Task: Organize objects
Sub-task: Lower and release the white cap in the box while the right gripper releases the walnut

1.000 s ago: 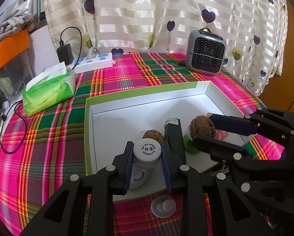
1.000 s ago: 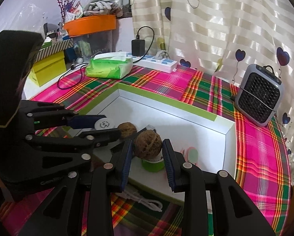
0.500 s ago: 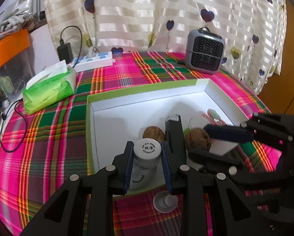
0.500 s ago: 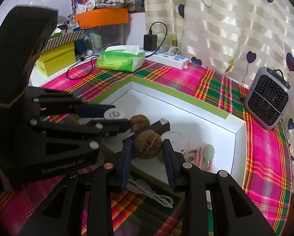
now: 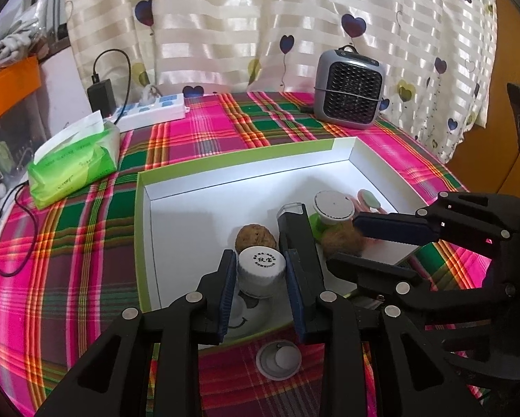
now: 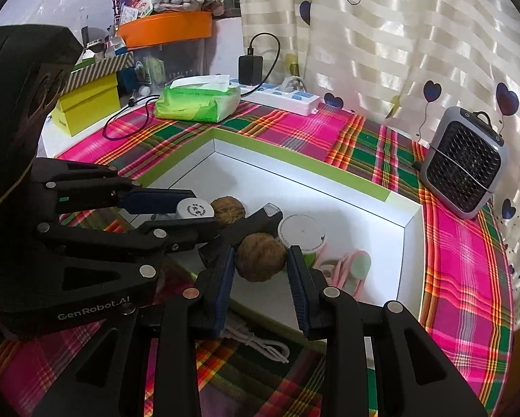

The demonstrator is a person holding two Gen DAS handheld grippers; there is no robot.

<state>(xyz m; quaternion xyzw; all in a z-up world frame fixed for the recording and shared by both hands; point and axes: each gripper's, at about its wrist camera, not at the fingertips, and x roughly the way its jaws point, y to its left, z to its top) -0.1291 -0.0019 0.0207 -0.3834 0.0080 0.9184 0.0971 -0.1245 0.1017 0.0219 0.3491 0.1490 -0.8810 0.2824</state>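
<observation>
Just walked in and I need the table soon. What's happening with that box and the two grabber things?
A person is sorting small items into the white box with a gripper in each hand. The left gripper has a white-capped bottle between its jaws over the box's near edge, and those jaws are opening, apparently letting go. The right gripper is clamped on a walnut inside the box. Another walnut already lies there.

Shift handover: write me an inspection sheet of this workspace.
Surface: plaid tablecloth.
Job's things: white box holds a walnut, a green cup and a pink item.
Clutter: tissue pack, small heater, round lid.
Grippers: left gripper opening around the white bottle; right gripper shut on a second walnut.
Cables: power strip, charger, white cord.
Surroundings: heart-print curtain.
</observation>
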